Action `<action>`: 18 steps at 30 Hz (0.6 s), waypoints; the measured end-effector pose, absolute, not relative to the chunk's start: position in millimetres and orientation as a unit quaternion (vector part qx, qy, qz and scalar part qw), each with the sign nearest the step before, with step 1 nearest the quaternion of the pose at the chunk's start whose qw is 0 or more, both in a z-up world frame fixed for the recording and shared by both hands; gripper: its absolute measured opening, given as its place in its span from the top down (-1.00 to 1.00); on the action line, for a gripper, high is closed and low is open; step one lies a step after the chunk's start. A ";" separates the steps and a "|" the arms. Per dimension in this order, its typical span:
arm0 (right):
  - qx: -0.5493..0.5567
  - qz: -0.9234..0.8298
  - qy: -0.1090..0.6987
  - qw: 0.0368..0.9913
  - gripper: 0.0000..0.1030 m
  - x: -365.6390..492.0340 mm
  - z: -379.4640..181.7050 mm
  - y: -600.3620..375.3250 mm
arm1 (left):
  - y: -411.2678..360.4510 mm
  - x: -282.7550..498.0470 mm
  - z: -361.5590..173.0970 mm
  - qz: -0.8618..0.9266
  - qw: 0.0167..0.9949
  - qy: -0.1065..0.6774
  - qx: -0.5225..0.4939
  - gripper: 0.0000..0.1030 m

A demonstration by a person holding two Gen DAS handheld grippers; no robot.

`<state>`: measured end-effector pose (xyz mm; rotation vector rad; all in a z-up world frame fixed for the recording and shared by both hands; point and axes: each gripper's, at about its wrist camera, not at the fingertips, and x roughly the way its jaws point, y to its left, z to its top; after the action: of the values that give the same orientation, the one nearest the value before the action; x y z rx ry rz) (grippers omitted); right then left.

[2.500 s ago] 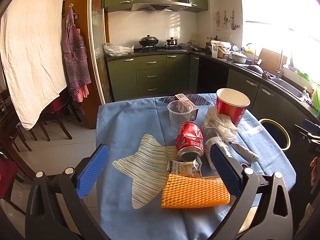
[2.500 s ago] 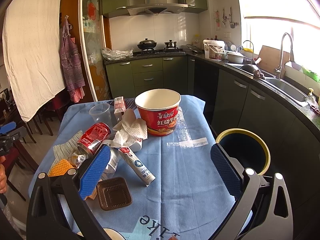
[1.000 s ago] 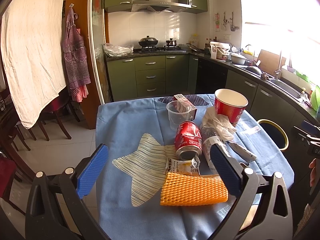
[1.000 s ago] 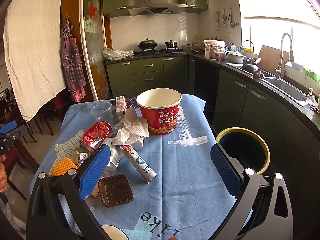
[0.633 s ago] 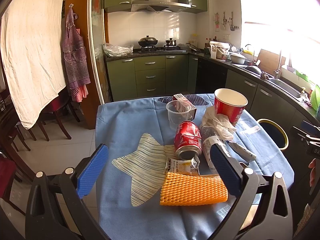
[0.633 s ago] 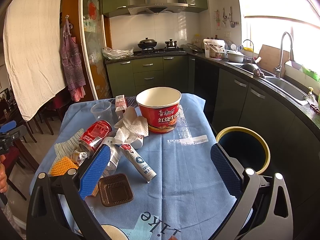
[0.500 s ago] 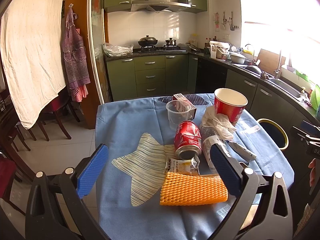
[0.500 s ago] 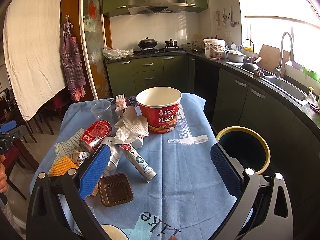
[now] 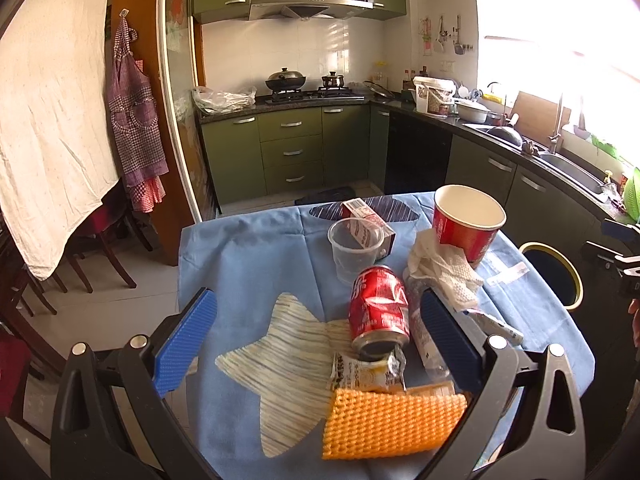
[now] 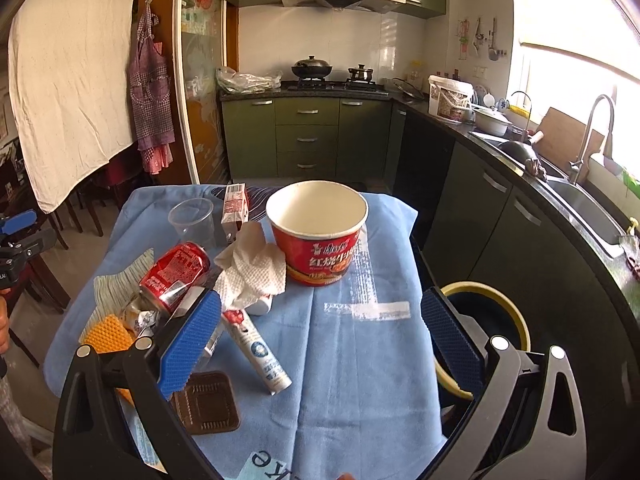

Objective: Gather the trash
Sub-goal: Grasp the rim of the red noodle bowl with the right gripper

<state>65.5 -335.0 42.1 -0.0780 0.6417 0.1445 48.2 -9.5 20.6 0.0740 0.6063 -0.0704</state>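
I am holding both grippers above the bench (image 10: 360, 360), draped in a blue cloth, with nothing collected so far as these views are showing. The left gripper (image 9: 320, 332) is hovering with its jaws released and empty; in its view the crushed red can (image 9: 378, 308) is lying at about 1 o'clock from centre, the orange foam net (image 9: 392, 420) at 5 o'clock, and a torn snack wrapper (image 9: 366, 372) is sitting between them, touching both. The right gripper (image 10: 320, 336) is likewise hanging with jaws spread wide and gripping nothing. In its view the red noodle bowl (image 10: 318, 232) is standing upright at 12 o'clock, the crumpled paper towel (image 10: 252, 270) is resting against its left side, the white tube (image 10: 258, 350) is lying at 7 o'clock, the brown plastic lid (image 10: 206, 404) is lying flat further toward 7 o'clock, and the clear cup (image 10: 191, 218) and small carton (image 10: 235, 206) are standing upright at 10 o'clock. The bin (image 10: 504, 304), yellow-rimmed, is waiting on the floor just beside the bench at 4 o'clock; its inside is reading dark, so I cannot tell whether anything is lying in it. I am judging the task to be at its very start: every visible piece of trash is remaining on the bench, and each is awaiting a grasp and a carry to the bin.
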 end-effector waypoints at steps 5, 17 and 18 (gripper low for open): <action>-0.033 0.063 0.357 0.931 -0.92 142.2 57.6 -345.5 | -6.7 116.0 15.6 -0.050 0.947 0.316 0.008 -0.88; 0.036 0.052 0.542 0.838 -0.23 324.5 -3.7 -366.0 | 3.1 237.7 -45.1 -0.047 0.938 0.342 -0.034 -0.88; 0.032 0.046 0.549 0.834 -0.09 331.6 -8.6 -366.4 | 2.7 238.6 -51.0 -0.050 0.937 0.344 -0.034 -0.88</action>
<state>331.6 -366.4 -8.6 0.0673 1.1625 0.0972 238.6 2.7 -51.0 -0.0687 0.7030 -0.1031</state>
